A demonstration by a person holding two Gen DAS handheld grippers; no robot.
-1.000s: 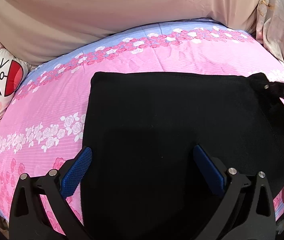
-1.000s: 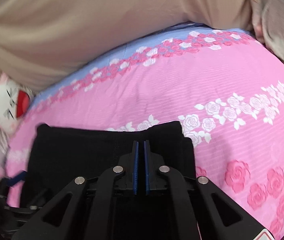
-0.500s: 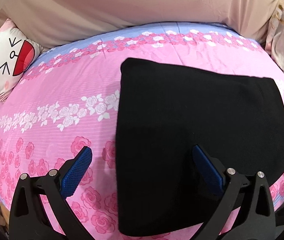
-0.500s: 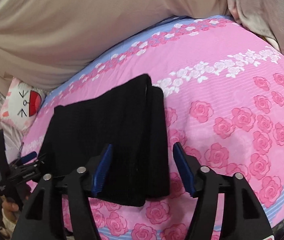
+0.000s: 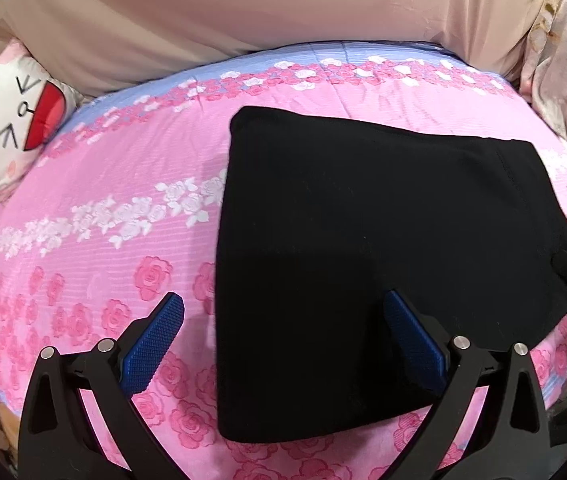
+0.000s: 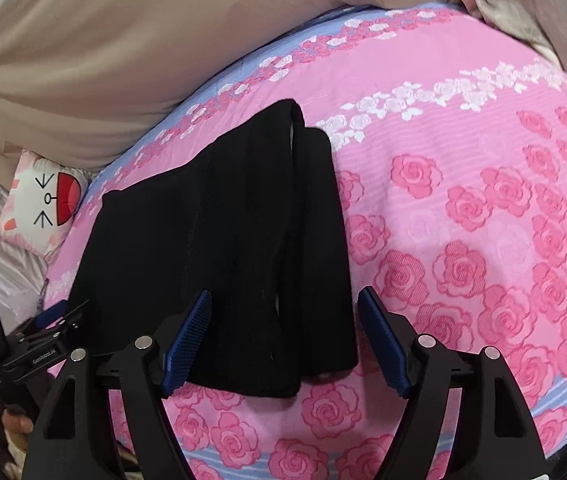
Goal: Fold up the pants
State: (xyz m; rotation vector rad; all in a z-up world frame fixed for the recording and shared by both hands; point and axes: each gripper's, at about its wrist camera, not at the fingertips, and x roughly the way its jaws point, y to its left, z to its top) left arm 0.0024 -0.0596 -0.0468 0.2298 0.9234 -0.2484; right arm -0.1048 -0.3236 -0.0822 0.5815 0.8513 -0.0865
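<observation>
Folded black knit pants (image 5: 383,256) lying flat on the pink rose-print bed sheet (image 5: 123,208), right of centre. Left tongs (image 5: 283,336) and right tongs (image 6: 285,340) both spread wide, holding nothing (just above the near edge). Best to square the uneven right-hand layers before pressing flat.

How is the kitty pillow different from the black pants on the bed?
The kitty pillow is white and pink with a drawn face and a red mouth; the black pants are plain and dark. The pillow is puffy and sits at the bed's edge, while the pants lie flat and folded in the middle of the pink rose sheet. Both are soft and rest on the bed.
</observation>
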